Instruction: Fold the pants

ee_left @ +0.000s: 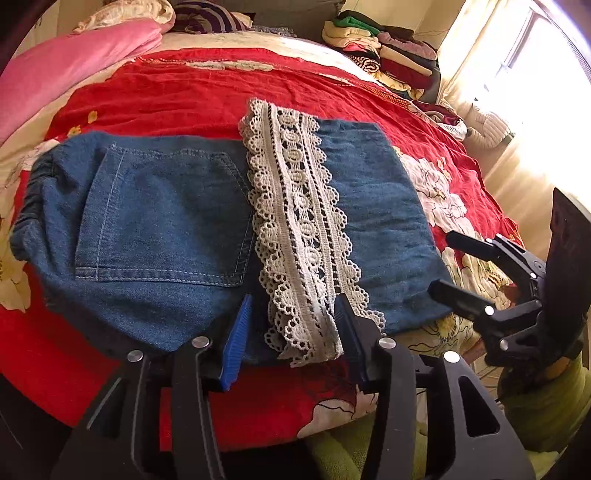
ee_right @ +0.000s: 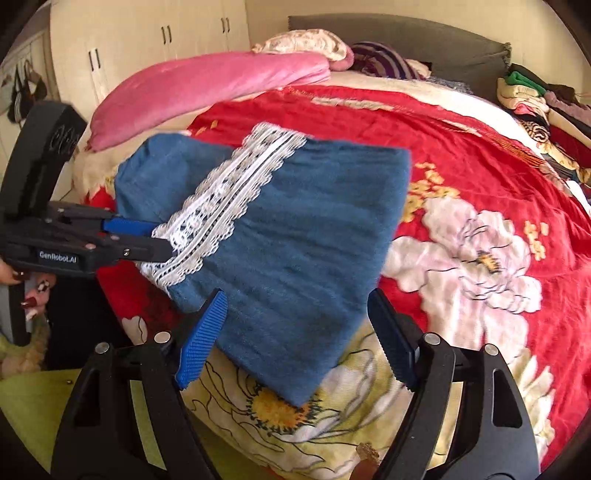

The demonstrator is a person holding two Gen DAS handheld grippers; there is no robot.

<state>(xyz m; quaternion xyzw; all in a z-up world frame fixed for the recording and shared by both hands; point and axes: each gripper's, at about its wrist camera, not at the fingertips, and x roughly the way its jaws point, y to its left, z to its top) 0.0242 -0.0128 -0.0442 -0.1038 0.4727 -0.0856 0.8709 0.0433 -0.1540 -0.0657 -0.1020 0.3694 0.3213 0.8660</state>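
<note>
Blue denim pants (ee_left: pixel 162 218) lie folded on the red floral bedspread (ee_left: pixel 207 92), back pocket up on the left, a white lace hem strip (ee_left: pixel 299 221) running across the middle. My left gripper (ee_left: pixel 293 325) is open at the near edge, its blue pads (ee_left: pixel 236 343) either side of the lace end. My right gripper (ee_left: pixel 443 266) is open at the pants' right corner. In the right wrist view the pants (ee_right: pixel 295 251) lie between my right gripper's (ee_right: pixel 295 328) open pads, and the left gripper (ee_right: pixel 162 240) sits at the lace (ee_right: pixel 221 199).
A pink quilt (ee_left: pixel 62 70) lies at the bed's far left. A pile of folded clothes (ee_left: pixel 388 48) sits at the far right corner. A bright window with curtains (ee_left: pixel 517 74) is on the right. Wardrobe doors (ee_right: pixel 166 33) stand behind the bed.
</note>
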